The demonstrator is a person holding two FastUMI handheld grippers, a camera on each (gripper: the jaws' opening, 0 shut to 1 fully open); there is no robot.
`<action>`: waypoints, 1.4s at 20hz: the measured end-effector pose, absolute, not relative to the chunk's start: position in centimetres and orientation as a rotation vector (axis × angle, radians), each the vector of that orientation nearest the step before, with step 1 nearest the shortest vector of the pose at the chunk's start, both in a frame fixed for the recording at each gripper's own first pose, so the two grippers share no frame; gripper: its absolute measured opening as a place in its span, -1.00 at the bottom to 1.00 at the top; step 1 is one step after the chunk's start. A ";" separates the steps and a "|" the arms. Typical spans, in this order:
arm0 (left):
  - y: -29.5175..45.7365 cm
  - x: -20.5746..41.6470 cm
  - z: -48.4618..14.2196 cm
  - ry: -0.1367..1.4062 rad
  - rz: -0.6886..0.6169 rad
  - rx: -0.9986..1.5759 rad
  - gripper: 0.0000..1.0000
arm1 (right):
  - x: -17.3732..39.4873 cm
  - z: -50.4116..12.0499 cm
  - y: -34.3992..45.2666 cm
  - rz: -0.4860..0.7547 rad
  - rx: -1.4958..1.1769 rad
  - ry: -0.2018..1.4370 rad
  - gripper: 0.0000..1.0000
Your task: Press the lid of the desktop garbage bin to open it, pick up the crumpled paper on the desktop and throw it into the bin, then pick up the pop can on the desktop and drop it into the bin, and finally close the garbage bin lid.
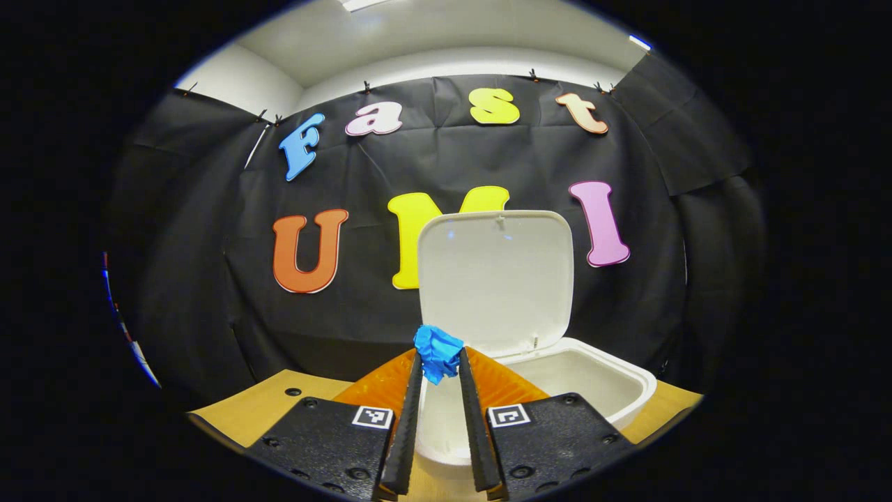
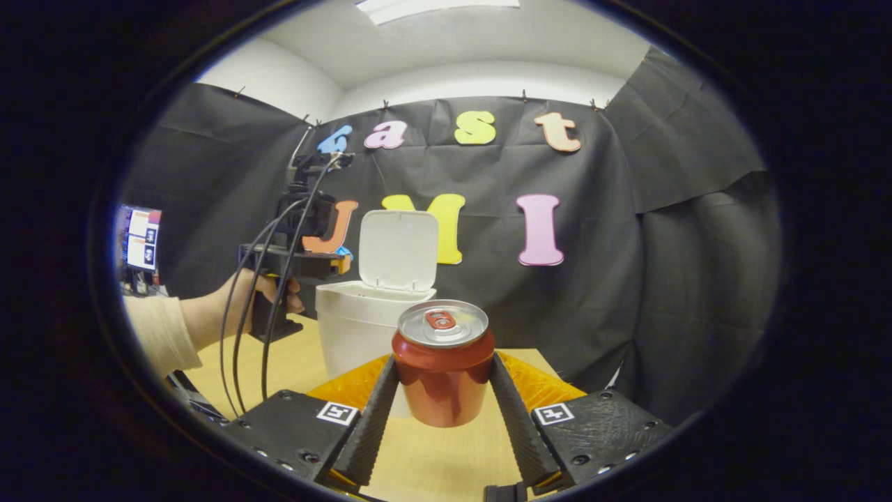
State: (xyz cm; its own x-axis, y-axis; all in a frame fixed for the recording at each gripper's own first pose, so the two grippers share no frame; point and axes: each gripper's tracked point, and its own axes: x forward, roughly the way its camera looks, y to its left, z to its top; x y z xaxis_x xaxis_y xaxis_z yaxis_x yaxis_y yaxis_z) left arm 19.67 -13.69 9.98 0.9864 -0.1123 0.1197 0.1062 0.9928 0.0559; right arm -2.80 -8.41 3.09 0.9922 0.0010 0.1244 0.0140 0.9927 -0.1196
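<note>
My left gripper (image 1: 439,355) is shut on a blue crumpled paper (image 1: 437,354), which it holds over the near rim of the white garbage bin (image 1: 613,390). The bin's lid (image 1: 496,279) stands open and upright behind it. In the right gripper view the same bin (image 2: 352,328) stands on the wooden table with its lid (image 2: 398,249) up. A hand (image 2: 233,307) holds the left gripper (image 2: 334,261) just left of and above the bin, with a bit of blue paper (image 2: 343,252) at its tips. My right gripper (image 2: 444,362) is shut on an upright red pop can (image 2: 444,380), in front of the bin.
The wooden table (image 2: 432,460) runs under both grippers and ends near the black cloth wall behind the bin. Cables (image 2: 244,328) hang from the left gripper down to the table. A screen (image 2: 139,240) stands far left.
</note>
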 end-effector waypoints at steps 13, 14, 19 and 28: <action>-20.5 18.5 10.1 -0.096 -0.238 0.020 -0.07 | -2.9 3.4 -11.7 -0.024 -0.025 -0.127 0.53; -20.8 18.3 10.1 -0.093 -0.244 0.022 0.08 | -3.0 3.6 -11.5 -0.020 -0.034 -0.132 0.53; -23.1 15.4 9.4 -0.077 -0.332 0.047 0.97 | -3.4 3.7 -10.3 0.000 -0.059 -0.149 0.53; -17.8 9.0 7.2 -0.081 -0.296 0.063 0.97 | -2.6 3.0 -10.0 -0.028 -0.115 -0.133 0.53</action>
